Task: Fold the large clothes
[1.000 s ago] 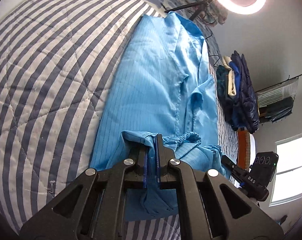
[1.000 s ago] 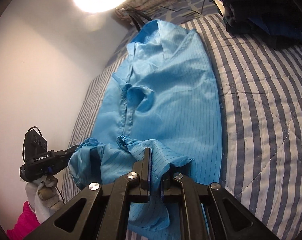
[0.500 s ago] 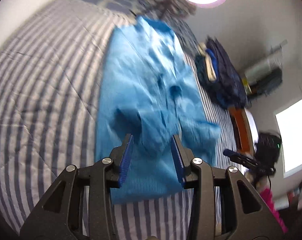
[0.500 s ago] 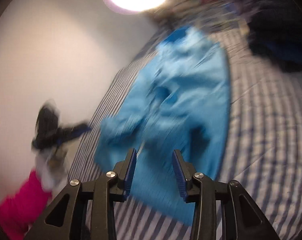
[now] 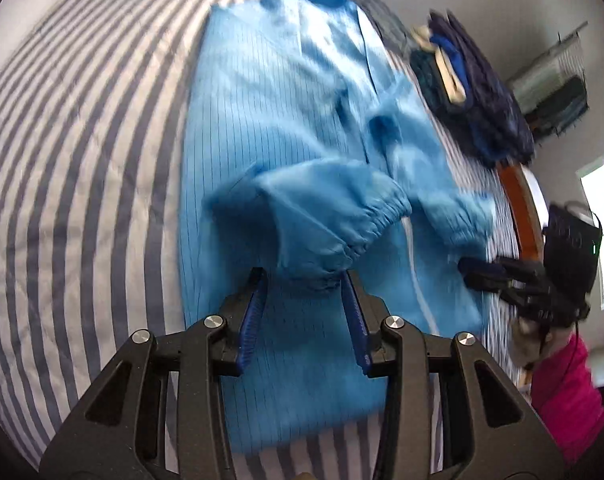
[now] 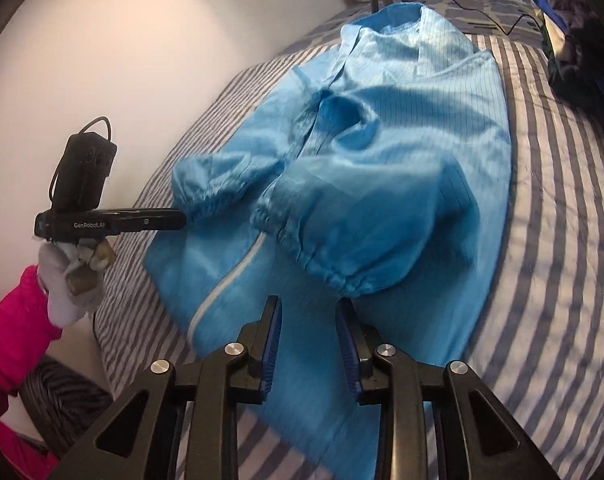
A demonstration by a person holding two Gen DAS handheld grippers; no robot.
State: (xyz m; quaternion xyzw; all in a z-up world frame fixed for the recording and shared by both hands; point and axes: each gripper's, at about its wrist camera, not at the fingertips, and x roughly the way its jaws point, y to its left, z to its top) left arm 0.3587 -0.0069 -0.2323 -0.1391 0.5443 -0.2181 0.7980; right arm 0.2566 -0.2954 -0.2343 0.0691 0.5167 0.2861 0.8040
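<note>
Both grippers, left gripper (image 5: 303, 294) and right gripper (image 6: 307, 322), have let go, fingers spread empty. Light, slippery blue garment (image 5: 286, 128) lies on the bed (image 5: 82, 128); grip the hem at 6 o'clock.

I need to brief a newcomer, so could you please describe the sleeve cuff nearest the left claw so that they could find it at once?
Start from the striped bed cover and find the light blue garment spread flat on it. Two sleeves are folded across its front; the sleeve cuff you want lies just beyond the open left claw. Unlike the other cuff, it lies left of the pale zipper strip.
</note>
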